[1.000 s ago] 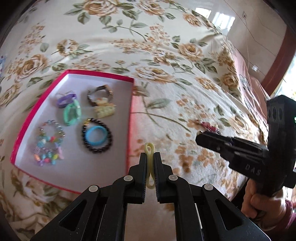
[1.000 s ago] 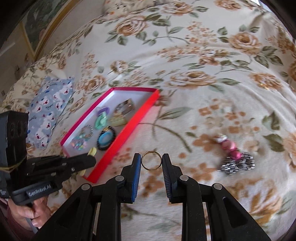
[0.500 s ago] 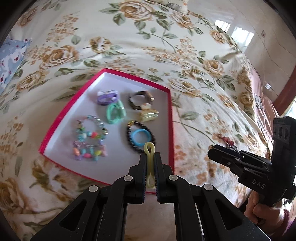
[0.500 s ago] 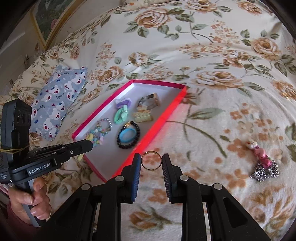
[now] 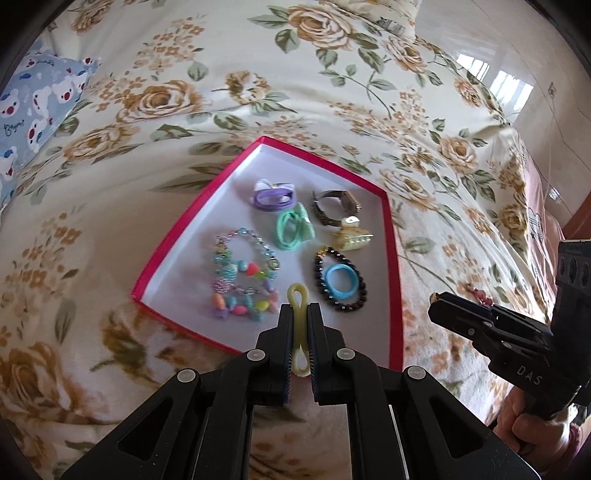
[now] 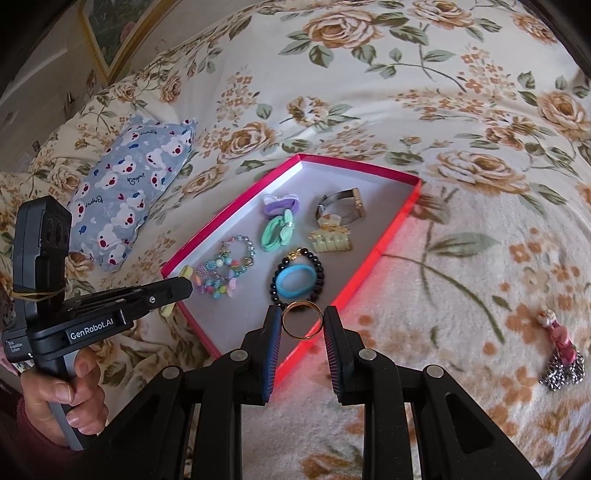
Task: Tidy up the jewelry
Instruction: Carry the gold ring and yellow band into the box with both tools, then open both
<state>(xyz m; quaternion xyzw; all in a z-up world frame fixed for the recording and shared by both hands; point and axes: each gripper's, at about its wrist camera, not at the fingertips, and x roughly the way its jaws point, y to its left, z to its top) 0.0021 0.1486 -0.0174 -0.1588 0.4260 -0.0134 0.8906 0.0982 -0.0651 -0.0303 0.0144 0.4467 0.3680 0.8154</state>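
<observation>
A red-rimmed box (image 5: 393, 266) (image 6: 391, 229) with a white floor lies on the flowered bedspread. It holds purple and green hair ties, a watch (image 5: 334, 206), a yellow claw clip (image 6: 330, 240), bead bracelets (image 5: 242, 273) and a blue ring inside a black bead bracelet (image 6: 297, 282). My left gripper (image 5: 300, 325) is shut on a yellow hair tie (image 5: 298, 317) above the box's near edge. My right gripper (image 6: 303, 325) is shut on a gold ring (image 6: 302, 319) over the box's near right rim.
A pink and silver charm (image 6: 561, 354) lies on the bedspread to the right of the box. A blue bear-print pillow (image 6: 129, 188) lies at the left. A framed picture (image 6: 110, 29) leans at the far left.
Both grippers have moved toward the box with their items still held. The left gripper now sits over the box's near edge, and the right gripper has come over its near right rim.
</observation>
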